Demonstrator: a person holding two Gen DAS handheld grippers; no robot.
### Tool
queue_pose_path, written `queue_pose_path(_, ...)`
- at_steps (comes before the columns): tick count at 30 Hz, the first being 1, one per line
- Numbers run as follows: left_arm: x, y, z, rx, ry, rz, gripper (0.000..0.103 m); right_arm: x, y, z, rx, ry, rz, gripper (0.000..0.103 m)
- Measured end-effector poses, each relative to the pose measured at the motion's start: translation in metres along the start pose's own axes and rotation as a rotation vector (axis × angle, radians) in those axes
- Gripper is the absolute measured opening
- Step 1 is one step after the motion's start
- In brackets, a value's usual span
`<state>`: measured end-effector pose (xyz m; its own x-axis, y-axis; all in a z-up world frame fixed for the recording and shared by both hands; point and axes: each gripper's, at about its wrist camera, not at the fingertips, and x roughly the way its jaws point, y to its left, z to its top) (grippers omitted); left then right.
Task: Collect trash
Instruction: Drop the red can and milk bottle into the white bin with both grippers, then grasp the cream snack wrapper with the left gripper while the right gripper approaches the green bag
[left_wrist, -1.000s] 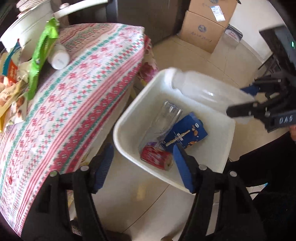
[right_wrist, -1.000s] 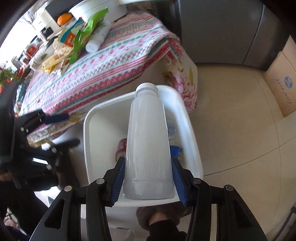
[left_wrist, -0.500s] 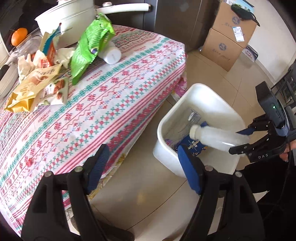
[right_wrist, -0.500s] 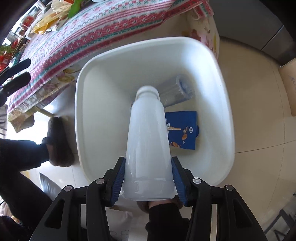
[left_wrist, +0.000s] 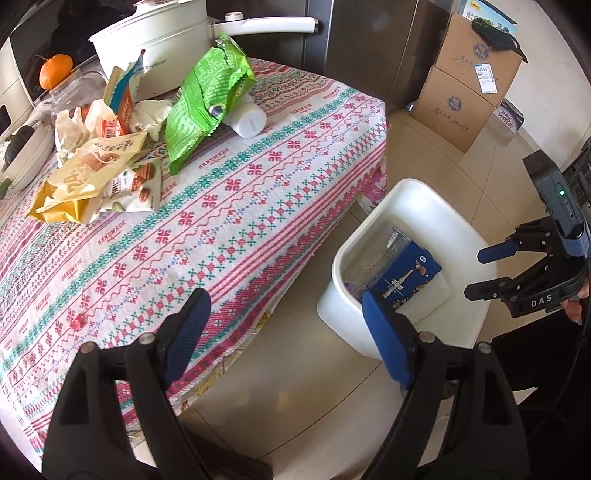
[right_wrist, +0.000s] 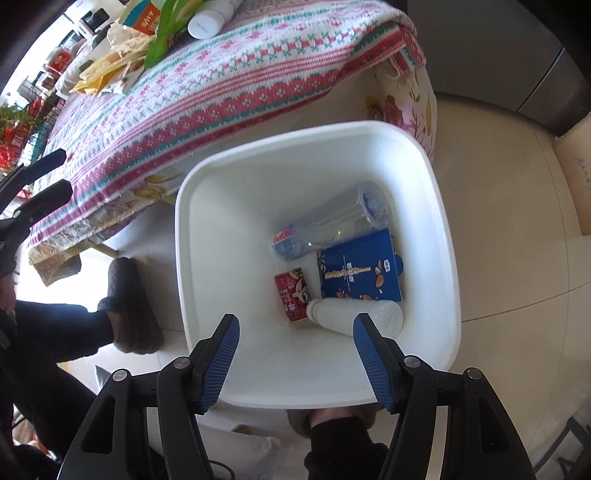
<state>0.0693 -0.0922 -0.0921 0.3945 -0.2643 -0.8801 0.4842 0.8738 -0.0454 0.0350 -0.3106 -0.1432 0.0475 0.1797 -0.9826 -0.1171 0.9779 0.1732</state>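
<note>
A white bin (right_wrist: 447, 258) stands on the floor beside the table. In it lie a white milk bottle (right_wrist: 354, 317), a red can (right_wrist: 291, 295), a blue carton (right_wrist: 358, 269) and a clear bottle (right_wrist: 332, 221). My right gripper (right_wrist: 297, 328) hangs above the bin, jaws opening, nothing between them. The left wrist view shows the bin (left_wrist: 417, 188) with the right gripper (left_wrist: 478, 273) over it. My left gripper (left_wrist: 282, 314) hovers over the table's corner, jaws opening and empty. On the tablecloth (left_wrist: 221, 221) lie a green bag (left_wrist: 207, 99), a white bottle (left_wrist: 247, 120) and a yellow bag (left_wrist: 85, 173).
A white pot (left_wrist: 155, 44) and an orange (left_wrist: 55, 70) sit at the table's far side. Cardboard boxes (left_wrist: 465, 96) stand by a dark cabinet (left_wrist: 369, 44). A person's slippered feet (right_wrist: 129, 306) are on the tiled floor next to the bin.
The right gripper opened and the white milk bottle dropped into the bin. The left gripper swung from the bin toward the table and opened wider.
</note>
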Motion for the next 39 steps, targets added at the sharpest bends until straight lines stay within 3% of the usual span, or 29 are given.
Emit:
queue_pose_path(8, -0.012, 0.038, 0.009, -0.082, -0.028, 0.043, 0.085, -0.033, 0.007, 0.026, -0.011, -0.093, -0.037, 0.073)
queue_pose_path(15, -0.026, 0.097, 0.021, -0.224, -0.067, 0.087, 0.086, -0.055, 0.020, 0.058, -0.006, -0.169, -0.058, 0.075)
queue_pose_path(24, -0.026, 0.171, 0.040, -0.427, -0.112, 0.043, 0.086, -0.079, 0.041, 0.099, 0.003, -0.268, -0.077, 0.075)
queue_pose_path(31, 0.003, 0.203, 0.046, -0.589, -0.103, -0.006, 0.084, -0.081, 0.061, 0.128, 0.014, -0.308, -0.068, 0.076)
queue_pose_path(34, 0.016, 0.210, 0.051, -0.645, -0.107, -0.039, 0.079, -0.079, 0.072, 0.139, -0.008, -0.311, -0.096, 0.076)
queue_pose_path(37, 0.027, 0.214, 0.056, -0.682, -0.109, -0.052, 0.067, -0.076, 0.080, 0.147, -0.022, -0.311, -0.107, 0.076)
queue_pose_path(39, 0.034, 0.217, 0.057, -0.713, -0.108, -0.067, 0.050, -0.074, 0.083, 0.151, -0.023, -0.311, -0.100, 0.076)
